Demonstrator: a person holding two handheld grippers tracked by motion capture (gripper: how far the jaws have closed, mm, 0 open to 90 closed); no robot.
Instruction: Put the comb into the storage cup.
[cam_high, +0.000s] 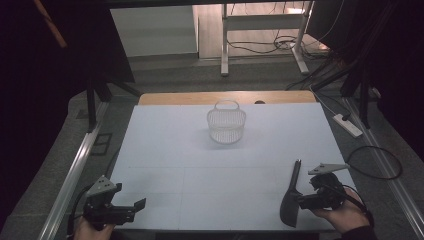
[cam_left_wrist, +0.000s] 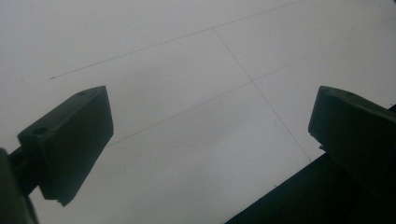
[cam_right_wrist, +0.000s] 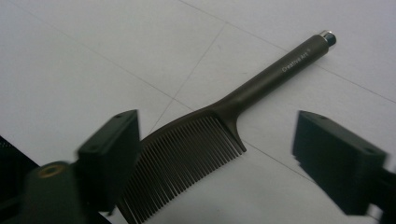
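Work in hand: you reach with your right tool (cam_right_wrist: 215, 154) for the dark brown plastic comb with a long straight handle (cam_right_wrist: 205, 140); judging by the layout, it is probably meant for the white wire basket with a hoop handle (cam_high: 226, 125).
Progress: early. The comb lies flat on the white worktop (cam_high: 200, 165), not yet lifted; the grasp, the carry and the drop are all left.
Right tool: jaws fairly wide, astride the toothed head, pads not pressing on it. The left jaw sits just beside the comb's spine; the right jaw stands apart from the teeth.
Comb: in the high view at about 5 o'clock on the worktop, near your edge, with the handle pointing toward 12 o'clock.
Basket: upright at about 12 o'clock, well apart from the comb.
Left tool (cam_high: 131, 206): jaws wide and empty, hovering at about 7 o'clock over bare worktop.
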